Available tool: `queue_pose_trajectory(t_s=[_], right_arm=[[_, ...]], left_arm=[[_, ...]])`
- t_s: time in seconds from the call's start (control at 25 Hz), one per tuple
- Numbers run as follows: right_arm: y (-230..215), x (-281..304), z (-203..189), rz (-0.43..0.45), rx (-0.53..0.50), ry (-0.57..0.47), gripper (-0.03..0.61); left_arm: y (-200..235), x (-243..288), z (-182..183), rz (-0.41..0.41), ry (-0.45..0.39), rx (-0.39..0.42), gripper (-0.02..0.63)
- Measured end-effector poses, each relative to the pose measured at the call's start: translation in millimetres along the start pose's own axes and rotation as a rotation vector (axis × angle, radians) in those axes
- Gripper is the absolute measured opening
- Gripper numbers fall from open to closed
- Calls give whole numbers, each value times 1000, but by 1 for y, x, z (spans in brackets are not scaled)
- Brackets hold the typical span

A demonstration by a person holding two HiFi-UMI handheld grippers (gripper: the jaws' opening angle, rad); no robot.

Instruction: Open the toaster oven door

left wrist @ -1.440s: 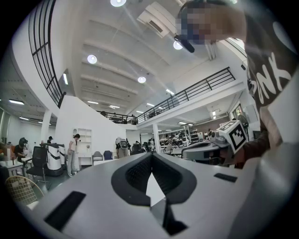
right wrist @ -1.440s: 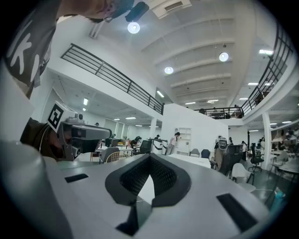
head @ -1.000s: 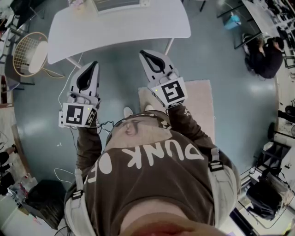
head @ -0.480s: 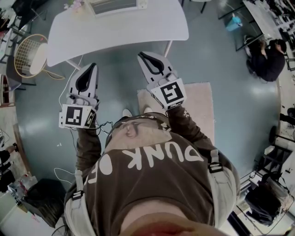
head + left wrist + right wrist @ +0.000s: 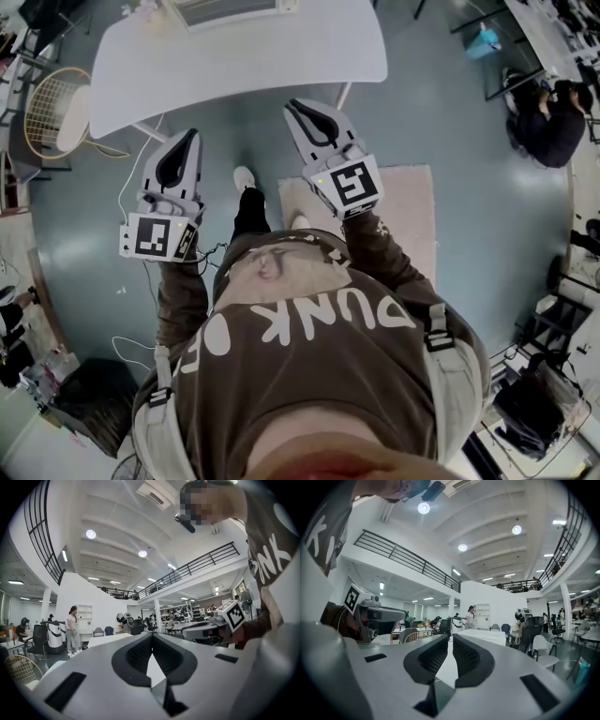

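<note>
- The toaster oven [image 5: 230, 9] is a pale box with a glassy front. It stands at the far edge of the table [image 5: 281, 56] and is cut off by the top of the head view, so whether its door is open cannot be told.
- The table is smooth and white, with rounded corners and thin legs.
- The left gripper [image 5: 190, 139] is held over the floor [image 5: 450, 122], short of the table's near edge. Its dark ribbed pads meet at the tips with nothing between them.
- The right gripper [image 5: 294, 111] is just short of the same edge. Its jaws are closed to a thin slit and hold nothing.
- Both gripper shells are matte grey-white plastic tapering to a point.
- A round wicker chair [image 5: 52, 112] sits off the table's left corner.
- A pale pink rug [image 5: 412, 211] lies on the glossy blue-grey floor.
</note>
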State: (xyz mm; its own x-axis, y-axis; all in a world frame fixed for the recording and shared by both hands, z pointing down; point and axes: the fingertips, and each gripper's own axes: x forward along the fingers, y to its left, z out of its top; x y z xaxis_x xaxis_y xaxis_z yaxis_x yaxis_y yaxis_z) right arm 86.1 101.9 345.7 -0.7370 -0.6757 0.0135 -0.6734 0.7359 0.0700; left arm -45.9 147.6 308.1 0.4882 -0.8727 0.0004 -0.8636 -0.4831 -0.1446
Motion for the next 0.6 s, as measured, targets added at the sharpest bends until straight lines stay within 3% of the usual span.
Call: queue_pose_trajectory(t_s=[0.36, 0.6], right_arm=[[-52, 119, -25, -77, -3, 69, 46], [-83, 202, -19, -140, -8, 102, 48]], left_arm=[[111, 76, -32, -54, -16, -35, 3], [189, 111, -41, -87, -16, -62, 3]])
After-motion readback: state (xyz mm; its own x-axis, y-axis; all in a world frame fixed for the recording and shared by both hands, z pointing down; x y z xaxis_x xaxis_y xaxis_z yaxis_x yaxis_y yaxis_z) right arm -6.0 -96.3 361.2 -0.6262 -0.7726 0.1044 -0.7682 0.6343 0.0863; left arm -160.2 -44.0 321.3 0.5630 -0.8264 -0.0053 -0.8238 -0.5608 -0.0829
